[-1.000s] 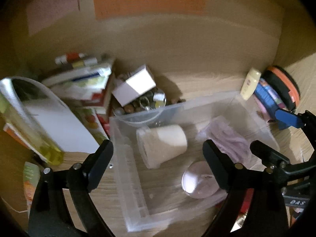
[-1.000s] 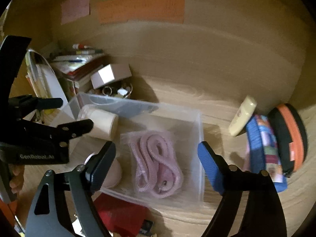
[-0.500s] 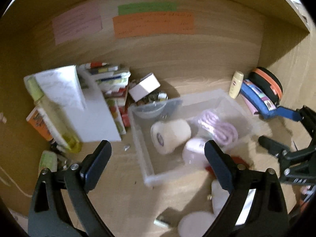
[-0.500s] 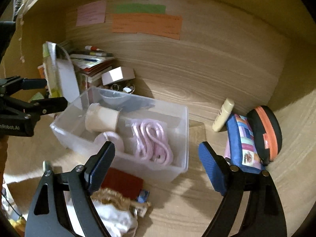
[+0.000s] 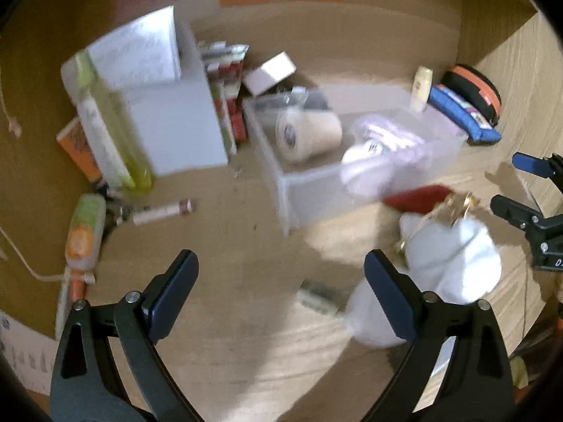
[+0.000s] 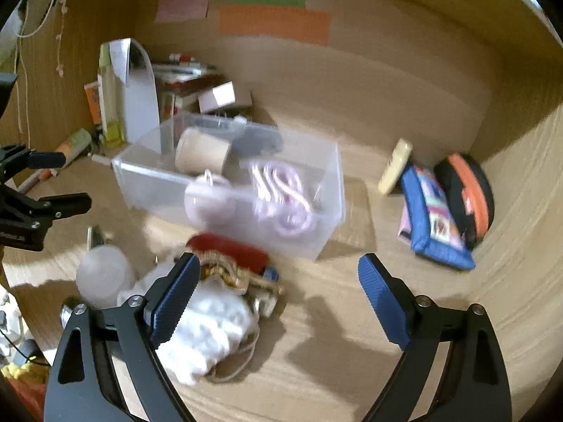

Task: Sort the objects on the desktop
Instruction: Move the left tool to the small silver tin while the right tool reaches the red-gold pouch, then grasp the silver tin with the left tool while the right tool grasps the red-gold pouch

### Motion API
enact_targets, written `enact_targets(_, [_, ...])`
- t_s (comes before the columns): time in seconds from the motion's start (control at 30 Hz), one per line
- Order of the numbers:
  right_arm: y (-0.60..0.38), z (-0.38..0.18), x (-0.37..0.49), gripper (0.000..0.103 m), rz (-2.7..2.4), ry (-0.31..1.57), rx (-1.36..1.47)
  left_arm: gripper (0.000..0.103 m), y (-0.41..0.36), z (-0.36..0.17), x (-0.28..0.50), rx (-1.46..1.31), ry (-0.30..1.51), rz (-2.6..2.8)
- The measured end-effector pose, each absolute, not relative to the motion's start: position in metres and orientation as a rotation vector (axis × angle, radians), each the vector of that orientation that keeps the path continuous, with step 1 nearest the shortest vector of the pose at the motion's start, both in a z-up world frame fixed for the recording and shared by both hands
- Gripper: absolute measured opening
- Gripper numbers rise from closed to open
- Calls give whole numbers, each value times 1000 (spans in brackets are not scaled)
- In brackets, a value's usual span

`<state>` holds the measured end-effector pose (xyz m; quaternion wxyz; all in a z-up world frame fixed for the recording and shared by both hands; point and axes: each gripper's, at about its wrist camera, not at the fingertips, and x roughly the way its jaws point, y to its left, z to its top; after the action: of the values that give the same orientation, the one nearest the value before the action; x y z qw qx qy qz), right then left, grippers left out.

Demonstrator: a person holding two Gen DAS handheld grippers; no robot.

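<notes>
A clear plastic bin [image 5: 309,190] [image 6: 147,176] on the wooden desk holds a cream roll [image 5: 309,133] [image 6: 202,151], a pink coiled cable [image 6: 281,193] and a pale round object [image 6: 211,200]. In front of the bin lie a red case [image 6: 228,249], a white cloth bundle [image 6: 207,327] [image 5: 454,260] and a white bottle [image 6: 102,277]. My left gripper [image 5: 281,292] hangs open over bare desk. My right gripper [image 6: 278,292] has its jaws opening, nothing between them; its left fingertip is beside the cloth bundle.
Books, a white box [image 5: 271,74] and a yellow-green bottle [image 5: 116,140] crowd the back left corner. A blue pouch [image 6: 432,218], an orange-black case [image 6: 468,193] and a cream tube [image 6: 396,165] sit at the right. Tubes [image 5: 84,232] lie at the left.
Both grippers have drawn back from the bin toward the desk's front, so the bin looks smaller and the red case, cloth bundle and white bottle have come into view.
</notes>
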<state>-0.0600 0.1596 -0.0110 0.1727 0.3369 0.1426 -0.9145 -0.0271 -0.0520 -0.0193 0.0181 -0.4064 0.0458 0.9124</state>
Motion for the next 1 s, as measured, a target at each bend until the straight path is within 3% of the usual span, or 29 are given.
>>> enact_targets(0.23, [165,-28,-62,90,-2542,313,1057,96,-72,-48,-13,-1367,83,2768])
enact_targets(0.7, [146,-50,-100,90,-2382,184,1217,96,-55,-67,-33,-1407,202,2721])
enact_targets(0.83, [136,-56,-111,88,-2326,166,1257,77,-52,-68,-39,-1409,207,2705])
enact_targets(0.97, [130,-60,-120,88,-2292,129,1277,69,-48,-74,-42,-1413,222,2696])
enact_targets(1.0, [129,-60,-121,83,-2294,125,1278,68,-47,-73,-42,-1411,226,2694])
